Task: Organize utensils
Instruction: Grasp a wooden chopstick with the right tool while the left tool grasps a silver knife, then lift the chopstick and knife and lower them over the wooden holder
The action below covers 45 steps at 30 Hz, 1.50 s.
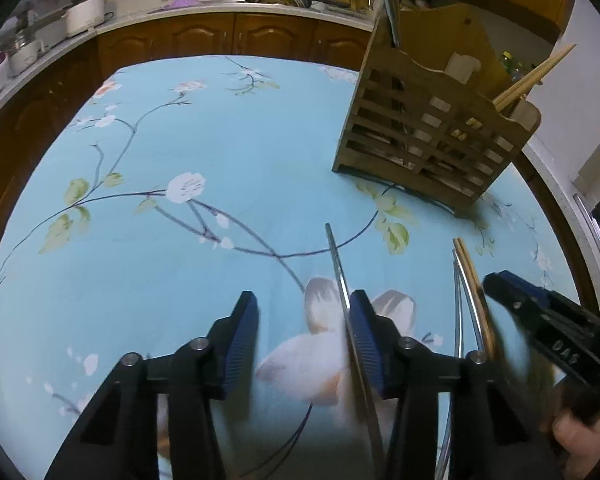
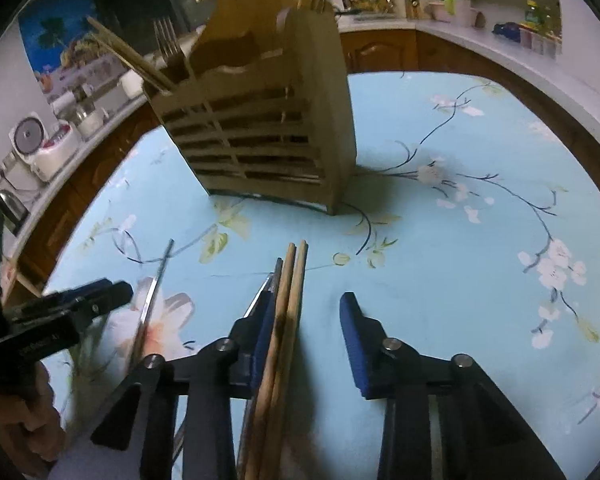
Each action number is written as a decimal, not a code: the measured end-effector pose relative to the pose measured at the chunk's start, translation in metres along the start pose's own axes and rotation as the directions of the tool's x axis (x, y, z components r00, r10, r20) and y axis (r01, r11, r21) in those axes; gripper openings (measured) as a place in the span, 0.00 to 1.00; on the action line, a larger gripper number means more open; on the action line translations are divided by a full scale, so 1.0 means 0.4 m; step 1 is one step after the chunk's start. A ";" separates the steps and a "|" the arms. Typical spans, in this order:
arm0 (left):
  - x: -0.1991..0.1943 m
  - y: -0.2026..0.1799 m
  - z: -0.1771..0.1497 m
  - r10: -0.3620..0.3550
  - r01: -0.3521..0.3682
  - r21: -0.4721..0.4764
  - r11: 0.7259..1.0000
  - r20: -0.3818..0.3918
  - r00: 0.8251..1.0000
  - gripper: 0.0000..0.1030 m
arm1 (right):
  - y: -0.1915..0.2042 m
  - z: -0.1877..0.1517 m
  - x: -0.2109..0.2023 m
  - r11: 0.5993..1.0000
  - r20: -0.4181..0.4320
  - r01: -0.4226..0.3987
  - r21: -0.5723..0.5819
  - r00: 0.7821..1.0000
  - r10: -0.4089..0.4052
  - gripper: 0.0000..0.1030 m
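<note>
A slatted wooden utensil holder (image 1: pixel 428 136) stands on the blue floral tablecloth; it also shows in the right wrist view (image 2: pixel 268 136), with chopsticks (image 2: pixel 128 56) and a fork (image 2: pixel 168 40) in it. My left gripper (image 1: pixel 304 312) is open; a thin metal utensil handle (image 1: pixel 340 276) lies against the inside of its right finger. My right gripper (image 2: pixel 306 312) is open, with two wooden chopsticks (image 2: pixel 292 300) and a metal utensil (image 2: pixel 266 288) lying on the cloth between its fingers, close to the left one. The right gripper also appears in the left wrist view (image 1: pixel 512 292).
The tablecloth (image 1: pixel 180 264) covers the table. Wooden cabinets and a counter (image 1: pixel 236 12) with a pan, pots and a rice cooker (image 2: pixel 40 148) ring the table. A hand (image 2: pixel 16 412) holds the left gripper (image 2: pixel 76 304).
</note>
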<state>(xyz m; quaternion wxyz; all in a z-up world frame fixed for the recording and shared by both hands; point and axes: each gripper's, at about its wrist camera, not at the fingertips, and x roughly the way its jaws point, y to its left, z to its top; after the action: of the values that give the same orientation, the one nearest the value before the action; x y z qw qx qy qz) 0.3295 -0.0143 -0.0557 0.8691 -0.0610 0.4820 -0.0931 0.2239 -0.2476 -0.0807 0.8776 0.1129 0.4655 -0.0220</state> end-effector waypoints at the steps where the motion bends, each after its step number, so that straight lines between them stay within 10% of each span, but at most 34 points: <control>1: 0.009 -0.003 0.007 -0.002 0.002 0.003 1.000 -0.004 1.000 0.41 | 0.001 0.003 0.010 1.000 -0.008 0.011 -0.006 1.000 -0.011 0.23; 21: 0.114 -0.103 0.034 0.068 -0.067 0.149 0.987 0.004 0.998 0.04 | 0.014 0.044 0.052 0.997 -0.007 0.049 -0.061 0.999 -0.050 0.05; 32: -0.074 -0.033 0.027 -0.080 0.075 0.061 0.995 0.088 0.993 0.03 | 0.009 0.061 -0.123 0.999 0.125 -0.050 0.006 0.991 0.049 0.05; 45: -0.355 0.002 -0.012 -0.169 0.161 0.053 0.986 0.273 0.947 0.03 | 0.003 0.088 -0.359 0.995 0.325 -0.093 0.024 0.942 0.080 0.05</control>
<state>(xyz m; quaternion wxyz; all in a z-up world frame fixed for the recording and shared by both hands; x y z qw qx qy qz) 0.2519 0.0179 0.0590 0.9177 -0.1005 0.3478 -0.1634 0.1713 -0.2635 0.0565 0.9397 0.1452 0.3095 -0.0107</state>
